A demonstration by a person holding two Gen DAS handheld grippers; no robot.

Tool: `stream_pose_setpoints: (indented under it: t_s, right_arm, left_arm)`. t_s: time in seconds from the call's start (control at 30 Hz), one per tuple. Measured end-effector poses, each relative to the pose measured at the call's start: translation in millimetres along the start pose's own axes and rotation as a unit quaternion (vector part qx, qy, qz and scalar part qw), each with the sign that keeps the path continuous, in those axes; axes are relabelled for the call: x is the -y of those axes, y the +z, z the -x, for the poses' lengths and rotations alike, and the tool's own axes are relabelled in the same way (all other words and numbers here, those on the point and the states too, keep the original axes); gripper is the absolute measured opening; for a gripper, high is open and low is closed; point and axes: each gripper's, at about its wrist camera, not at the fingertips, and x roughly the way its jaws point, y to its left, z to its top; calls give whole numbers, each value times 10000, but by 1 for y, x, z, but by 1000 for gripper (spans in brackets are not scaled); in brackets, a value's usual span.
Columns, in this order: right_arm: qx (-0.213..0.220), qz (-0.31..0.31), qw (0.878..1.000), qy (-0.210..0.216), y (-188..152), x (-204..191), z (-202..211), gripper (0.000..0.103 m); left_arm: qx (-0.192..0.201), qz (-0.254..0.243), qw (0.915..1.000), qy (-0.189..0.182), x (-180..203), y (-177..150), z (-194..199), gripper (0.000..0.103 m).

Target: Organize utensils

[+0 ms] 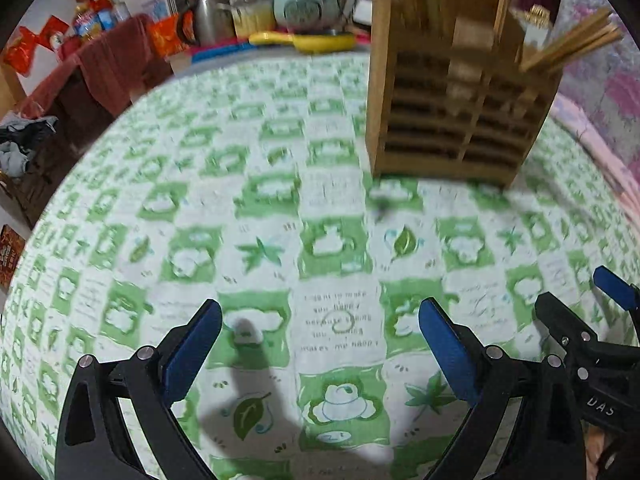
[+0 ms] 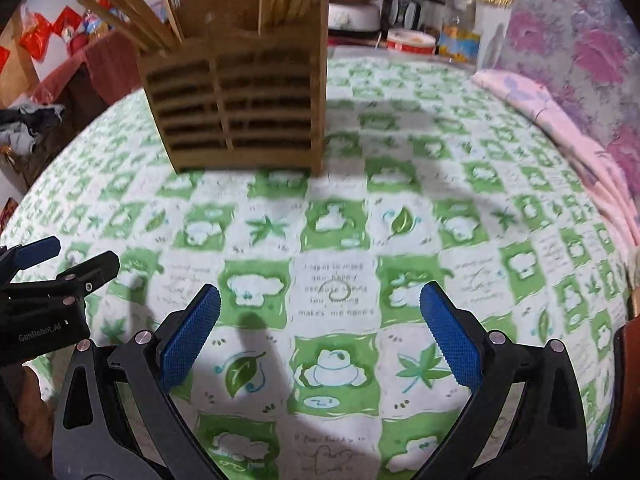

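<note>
At ten o'clock in the right wrist view, the chopsticks [image 2: 132, 16] are leaning out of the wooden holder [image 2: 236, 108], fanning toward the upper left, while more sticks are standing upright in its rear slots around twelve o'clock. The holder is sitting on the green-and-white tablecloth [image 2: 340, 216], well beyond both tools. The left gripper [image 1: 320, 344] is hanging over bare cloth with its blue pads spread wide and nothing between them; in its own view the holder is lying at one o'clock, the loose sticks poking out toward two. The right gripper [image 2: 320, 328] is likewise gaping fully apart, pinching nothing. The chopsticks are looking light, stiff and smooth, so they are probably going to roll or slip in a loose pinch; taking them across the shaft near the middle seems soundest. The slatted holder is looking rigid but tippable, so steadying its side wall may help.
</note>
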Motion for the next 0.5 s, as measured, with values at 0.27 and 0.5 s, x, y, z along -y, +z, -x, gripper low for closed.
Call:
stream_pose_setpoints:
  t_s: [0.27, 0.5]
  right_arm:
    - [-312, -53, 9995, 95, 1, 7, -17, 98]
    - [-347, 39, 9994, 75, 2, 4, -19, 98]
  left_arm:
    - [-7, -160, 9999, -54, -4, -3, -8, 99]
    - [14, -183, 9998, -62, -8, -6, -5, 99]
